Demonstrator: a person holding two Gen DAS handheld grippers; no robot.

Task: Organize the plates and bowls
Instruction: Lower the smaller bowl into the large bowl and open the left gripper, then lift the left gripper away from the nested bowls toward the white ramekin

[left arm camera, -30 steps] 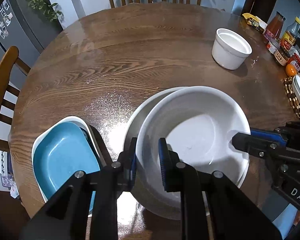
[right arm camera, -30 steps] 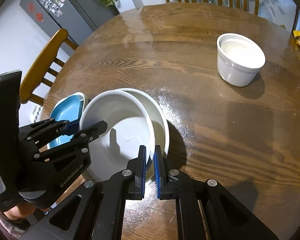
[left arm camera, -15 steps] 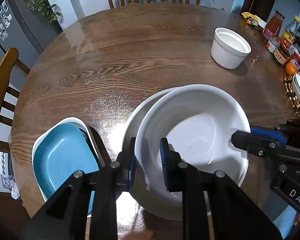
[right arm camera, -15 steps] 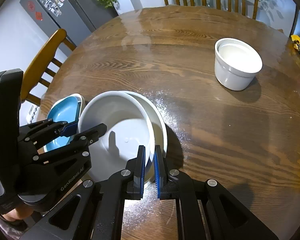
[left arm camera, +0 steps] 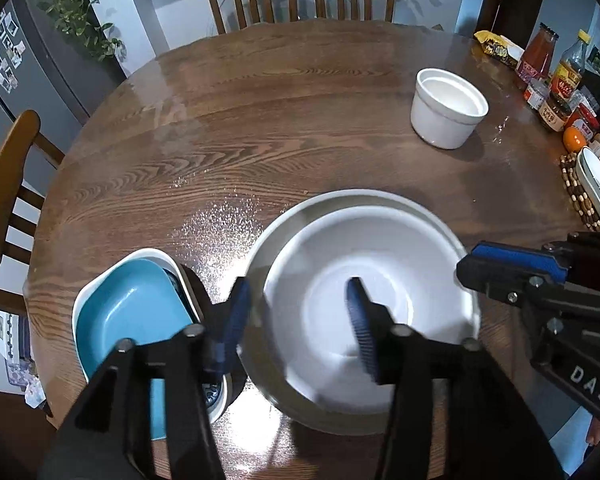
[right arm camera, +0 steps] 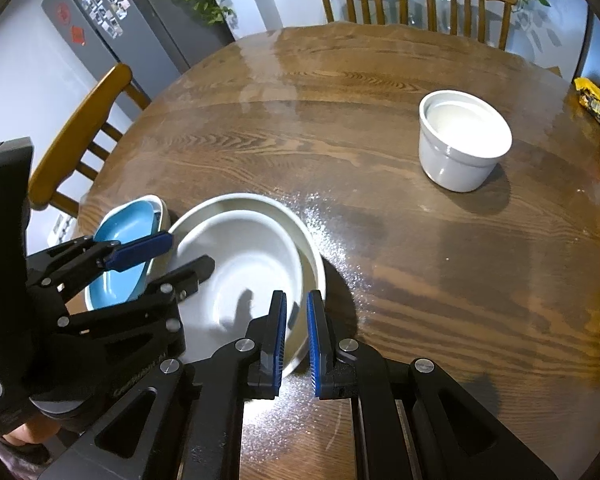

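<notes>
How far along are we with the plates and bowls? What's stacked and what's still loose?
Done: the blue dish sits nested in its white dish. In hand: the white bowl lies inside the larger bowl; the left gripper is opening off its rim, while the right gripper is shut on the far rim. Left: the ramekin stands alone across the table.

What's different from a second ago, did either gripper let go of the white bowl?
The left gripper is opening and has let go of the white bowl, which has dropped into the bigger bowl. The right gripper stays shut on the rim. Blue dish and small white pot unchanged.
</notes>
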